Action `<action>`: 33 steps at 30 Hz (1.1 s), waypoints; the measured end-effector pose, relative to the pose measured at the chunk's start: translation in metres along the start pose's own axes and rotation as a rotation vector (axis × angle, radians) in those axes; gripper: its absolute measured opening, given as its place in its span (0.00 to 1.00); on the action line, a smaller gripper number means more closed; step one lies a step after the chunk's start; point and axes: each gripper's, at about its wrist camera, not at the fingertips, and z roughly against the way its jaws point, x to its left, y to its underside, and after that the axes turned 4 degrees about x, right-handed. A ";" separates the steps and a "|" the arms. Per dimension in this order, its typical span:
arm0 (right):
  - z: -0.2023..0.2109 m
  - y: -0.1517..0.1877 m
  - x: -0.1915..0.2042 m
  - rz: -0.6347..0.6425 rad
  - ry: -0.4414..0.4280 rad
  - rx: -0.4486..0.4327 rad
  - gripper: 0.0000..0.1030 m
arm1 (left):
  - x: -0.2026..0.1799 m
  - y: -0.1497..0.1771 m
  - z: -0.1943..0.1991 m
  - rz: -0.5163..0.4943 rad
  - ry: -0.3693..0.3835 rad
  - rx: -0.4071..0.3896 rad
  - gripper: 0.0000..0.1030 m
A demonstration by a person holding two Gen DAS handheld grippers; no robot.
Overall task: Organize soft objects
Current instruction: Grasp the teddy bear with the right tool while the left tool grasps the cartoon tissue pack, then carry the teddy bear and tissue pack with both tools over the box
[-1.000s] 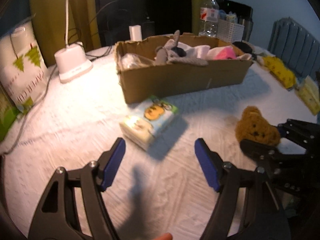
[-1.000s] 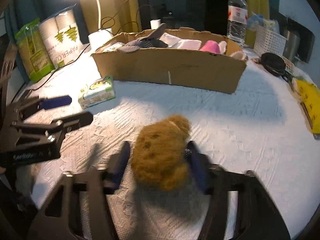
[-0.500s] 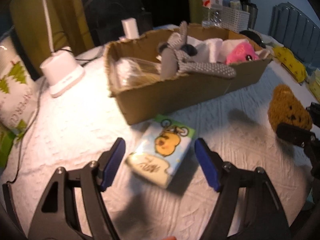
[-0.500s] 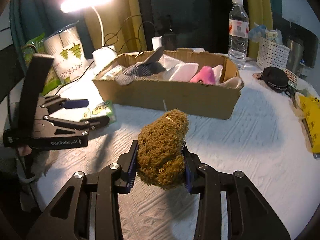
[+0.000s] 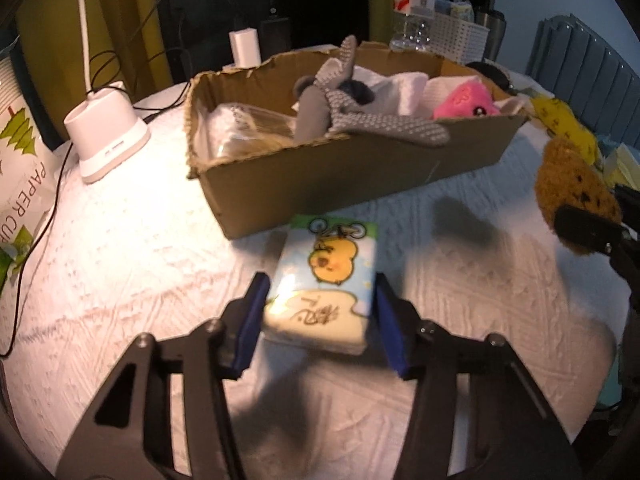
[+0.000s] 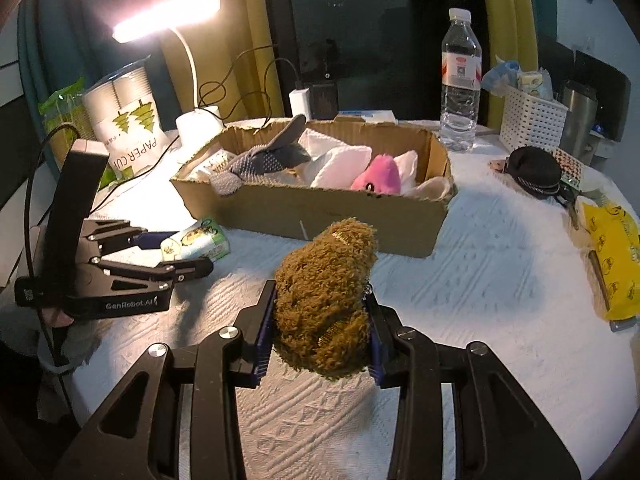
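Note:
My left gripper [image 5: 320, 320] is shut on a tissue pack [image 5: 326, 280] with a yellow duck print, on the white cloth in front of the cardboard box [image 5: 344, 172]. It also shows in the right wrist view [image 6: 200, 240]. My right gripper [image 6: 320, 336] is shut on a brown plush bear [image 6: 326, 300] and holds it above the table; the bear shows at the right in the left wrist view [image 5: 572, 188]. The box [image 6: 320, 216] holds a grey dotted plush [image 5: 340, 108], white cloths and a pink plush [image 6: 380, 176].
A white lamp base [image 5: 106, 144] and a paper cup pack [image 6: 124, 128] stand at the left. A water bottle [image 6: 460, 80], white basket [image 6: 528, 120], black pouch [image 6: 532, 172] and yellow packet [image 6: 612, 256] are at the right.
My left gripper moved forward and closed on the tissue pack. My right gripper lifted the brown bear off the cloth and higher.

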 end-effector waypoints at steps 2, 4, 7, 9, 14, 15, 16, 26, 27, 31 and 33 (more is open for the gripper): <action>0.001 0.001 0.001 0.002 0.006 0.002 0.39 | -0.002 0.002 0.005 0.019 0.012 -0.011 0.50; 0.003 0.000 0.003 0.006 0.010 0.003 0.39 | -0.004 0.004 0.011 0.035 0.030 -0.026 0.50; 0.005 0.000 0.005 0.011 0.021 0.004 0.39 | -0.010 0.006 0.022 0.038 0.053 -0.042 0.50; 0.008 -0.002 0.007 0.014 0.028 -0.001 0.39 | -0.012 0.006 0.030 0.037 0.060 -0.057 0.50; 0.016 -0.011 0.009 0.020 0.041 -0.023 0.39 | -0.018 -0.002 0.054 0.034 0.080 -0.114 0.50; 0.018 -0.013 0.010 0.023 0.041 -0.028 0.39 | -0.019 -0.005 0.060 0.036 0.082 -0.130 0.50; 0.019 -0.016 0.011 0.027 0.042 -0.033 0.39 | -0.020 -0.007 0.063 0.037 0.084 -0.140 0.50; 0.028 -0.046 0.012 0.061 0.049 -0.088 0.39 | -0.021 -0.034 0.087 0.044 0.096 -0.220 0.50; 0.028 -0.049 0.011 0.065 0.050 -0.092 0.39 | -0.020 -0.037 0.088 0.044 0.097 -0.225 0.50; 0.028 -0.060 0.009 0.071 0.051 -0.109 0.39 | -0.018 -0.049 0.091 0.060 0.102 -0.246 0.50; 0.027 -0.067 0.007 0.072 0.053 -0.113 0.39 | -0.017 -0.055 0.090 0.068 0.105 -0.253 0.50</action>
